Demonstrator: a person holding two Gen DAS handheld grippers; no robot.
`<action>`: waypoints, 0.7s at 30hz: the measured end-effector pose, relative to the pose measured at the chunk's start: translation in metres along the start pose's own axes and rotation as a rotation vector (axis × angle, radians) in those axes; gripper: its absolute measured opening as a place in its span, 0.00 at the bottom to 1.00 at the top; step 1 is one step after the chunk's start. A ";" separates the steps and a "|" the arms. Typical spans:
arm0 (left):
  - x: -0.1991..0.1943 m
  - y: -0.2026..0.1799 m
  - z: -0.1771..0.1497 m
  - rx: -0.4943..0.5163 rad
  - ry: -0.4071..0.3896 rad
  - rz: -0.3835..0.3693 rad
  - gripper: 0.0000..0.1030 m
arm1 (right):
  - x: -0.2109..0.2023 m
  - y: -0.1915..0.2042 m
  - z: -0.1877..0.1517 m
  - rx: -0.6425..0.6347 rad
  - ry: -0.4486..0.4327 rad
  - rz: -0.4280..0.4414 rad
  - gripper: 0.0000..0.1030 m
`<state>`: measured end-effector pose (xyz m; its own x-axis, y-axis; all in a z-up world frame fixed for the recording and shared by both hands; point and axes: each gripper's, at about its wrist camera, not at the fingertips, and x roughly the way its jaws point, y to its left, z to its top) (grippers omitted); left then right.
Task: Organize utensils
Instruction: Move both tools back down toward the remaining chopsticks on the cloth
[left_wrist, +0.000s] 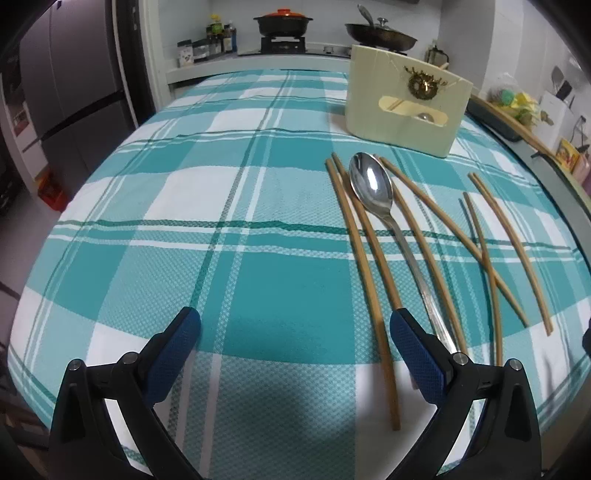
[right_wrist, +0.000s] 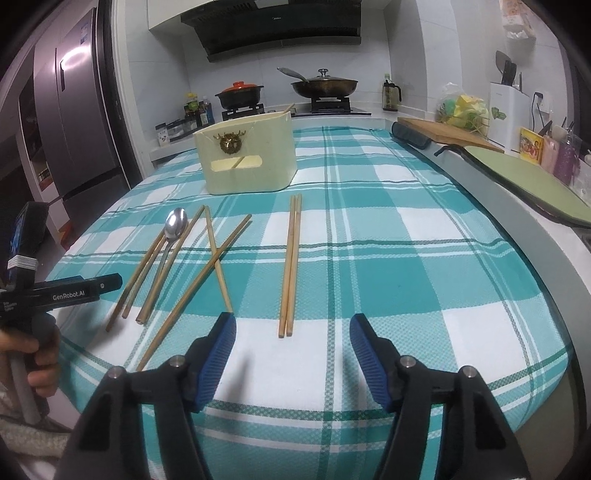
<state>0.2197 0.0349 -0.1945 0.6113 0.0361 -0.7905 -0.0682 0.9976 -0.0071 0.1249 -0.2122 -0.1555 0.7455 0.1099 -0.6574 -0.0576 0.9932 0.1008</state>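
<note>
Near the box (right_wrist: 245, 162), on the cloth in front of it, lie the spoon (right_wrist: 175, 223) and chopsticks (right_wrist: 290, 266), and I am just reaching for that pair, so my right claw (right_wrist: 293, 325), gaping and empty, must drop lower and pinch.

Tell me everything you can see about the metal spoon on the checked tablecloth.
The spoon is shiny, silvery metal with an oval bowl facing up and a long slim handle. It lies flat on the tablecloth among the wooden chopsticks, bowl end toward the cream box. Neither gripper touches it.
</note>
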 end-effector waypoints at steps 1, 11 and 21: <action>0.004 0.000 0.001 0.004 0.007 0.011 0.99 | 0.001 -0.001 0.001 0.003 0.003 0.001 0.61; 0.019 0.006 0.016 -0.009 0.031 -0.011 1.00 | 0.060 -0.030 0.039 0.031 0.142 0.043 0.40; 0.020 0.011 0.013 -0.033 0.025 -0.041 1.00 | 0.122 -0.019 0.068 -0.008 0.260 0.102 0.22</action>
<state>0.2413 0.0477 -0.2026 0.5943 -0.0068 -0.8042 -0.0697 0.9958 -0.0600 0.2621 -0.2206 -0.1862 0.5405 0.2142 -0.8136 -0.1294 0.9767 0.1712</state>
